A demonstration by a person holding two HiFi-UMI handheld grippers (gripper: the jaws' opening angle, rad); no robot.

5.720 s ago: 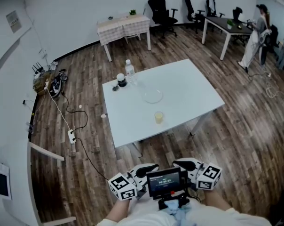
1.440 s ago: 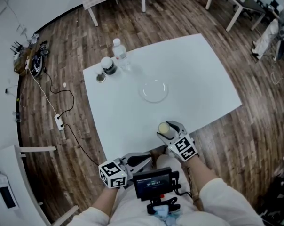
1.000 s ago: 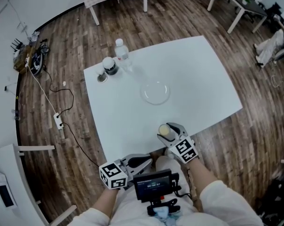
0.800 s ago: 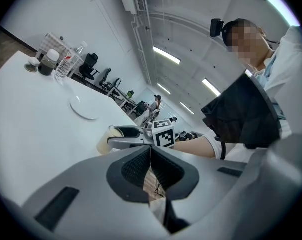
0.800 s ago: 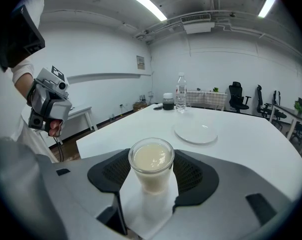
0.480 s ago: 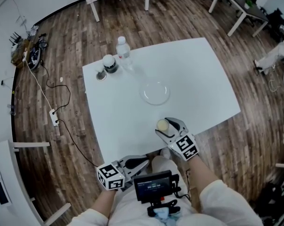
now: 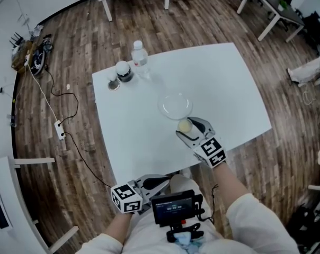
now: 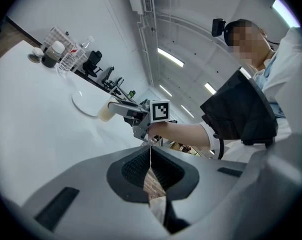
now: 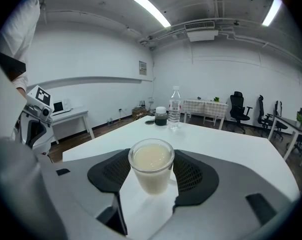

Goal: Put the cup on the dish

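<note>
Pinching the cup [image 7: 184, 125] beside the dish [image 7: 176, 106] rim, the right gripper [image 7: 188, 127] hovers; left gripper [image 7: 166, 181] off-table, jaws together.

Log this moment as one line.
right gripper: shut on cup | cup: upright, pale liquid inside, beside dish, not yet on it | dish: empty | left gripper: shut, empty

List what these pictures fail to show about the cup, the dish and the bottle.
- Gap between the clear glass cup of milky liquid and the white table: in the head view, the right hand-held gripper covers the cup's lower part.
- Clear glass dish: not discernible in the right gripper view; cup and jaws block the table ahead.
- Label on the clear plastic bottle: too small in every view.
</note>
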